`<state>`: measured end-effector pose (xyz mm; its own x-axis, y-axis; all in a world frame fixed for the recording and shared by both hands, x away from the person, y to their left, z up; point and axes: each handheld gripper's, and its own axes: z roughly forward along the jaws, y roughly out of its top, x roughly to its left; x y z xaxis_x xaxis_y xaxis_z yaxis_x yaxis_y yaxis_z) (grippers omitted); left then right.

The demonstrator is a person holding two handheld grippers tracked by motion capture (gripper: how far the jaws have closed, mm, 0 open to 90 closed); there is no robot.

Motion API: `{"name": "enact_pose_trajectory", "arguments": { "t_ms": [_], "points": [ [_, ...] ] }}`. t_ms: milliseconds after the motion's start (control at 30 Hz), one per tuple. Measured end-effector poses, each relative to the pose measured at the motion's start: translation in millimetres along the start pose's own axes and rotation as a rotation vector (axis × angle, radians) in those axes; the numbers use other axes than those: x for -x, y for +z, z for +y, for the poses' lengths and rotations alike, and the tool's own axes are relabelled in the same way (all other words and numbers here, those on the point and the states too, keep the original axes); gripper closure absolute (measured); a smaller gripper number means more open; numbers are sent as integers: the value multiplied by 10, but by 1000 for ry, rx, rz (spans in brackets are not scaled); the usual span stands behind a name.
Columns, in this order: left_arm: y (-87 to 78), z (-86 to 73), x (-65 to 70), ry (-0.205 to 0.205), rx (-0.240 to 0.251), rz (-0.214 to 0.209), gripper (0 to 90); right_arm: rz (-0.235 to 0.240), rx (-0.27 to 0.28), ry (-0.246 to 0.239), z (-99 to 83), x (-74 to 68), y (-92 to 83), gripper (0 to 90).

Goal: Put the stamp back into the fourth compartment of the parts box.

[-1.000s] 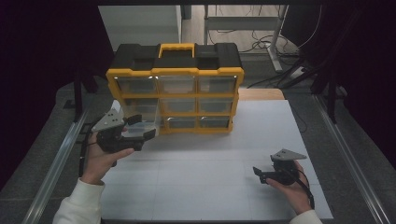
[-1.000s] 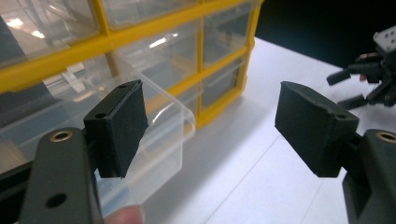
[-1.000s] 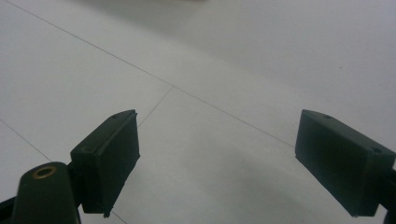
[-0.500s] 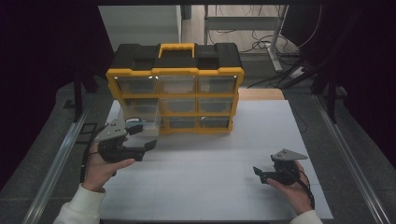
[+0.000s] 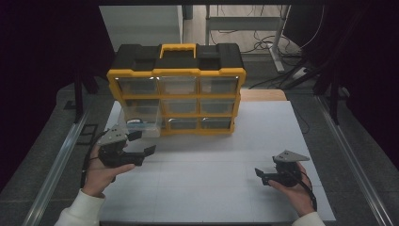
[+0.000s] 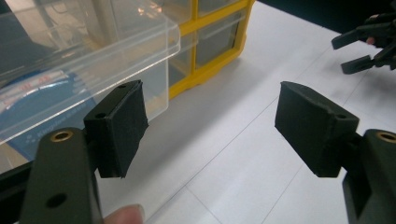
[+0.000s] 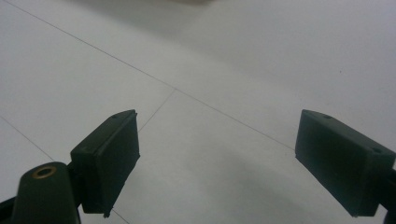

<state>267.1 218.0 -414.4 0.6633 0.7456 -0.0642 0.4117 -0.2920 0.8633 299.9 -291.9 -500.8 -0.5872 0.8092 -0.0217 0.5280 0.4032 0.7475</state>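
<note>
White table top [image 5: 216, 179] fills the lower part of the high view, with dark floor on both sides.

At the lower right of that view, the right gripper [image 5: 273, 175] sits low over the bare white top. In the right gripper view its two black jaws stand wide apart with nothing between them.

At the lower left of the high view, the left gripper [image 5: 141, 143] is in the person's left hand [image 5: 101, 172]. Its jaws are wide too, and they hold nothing. In the left gripper view you can see white table between the pads.

Just past the left gripper is a clear drawer [image 5: 139, 123]. It sticks out from the left side of the box, at the middle row. In the left gripper view the drawer [image 6: 88, 70] fills the upper left, very near the left pad but not between the pads. Something blue and white lies inside it [image 6: 39, 100]; I cannot tell what.

Behind it, in the middle of the high view, stands the yellow and black drawer box [image 5: 176, 92] with small clear drawers in rows. Its other drawers look pushed in.

So one drawer is pulled out. I think what is left is to grab something from it, or to push it back. Neither looks started.
</note>
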Motion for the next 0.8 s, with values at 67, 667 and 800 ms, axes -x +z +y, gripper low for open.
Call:
{"name": "enact_pose_trajectory", "arguments": {
  "t_ms": [67, 667, 800],
  "points": [
    [19, -12, 4, 1, -8, 2, 248, -1, 0, 0, 0, 2, 0, 142],
    [68, -51, -15, -4, -33, 14, 249, 1, -3, -1, -1, 1, 3, 141],
    [72, -59, -28, -13, -31, 21, 256, 2, -4, 0, -1, -1, 5, 141]
  ]
}}
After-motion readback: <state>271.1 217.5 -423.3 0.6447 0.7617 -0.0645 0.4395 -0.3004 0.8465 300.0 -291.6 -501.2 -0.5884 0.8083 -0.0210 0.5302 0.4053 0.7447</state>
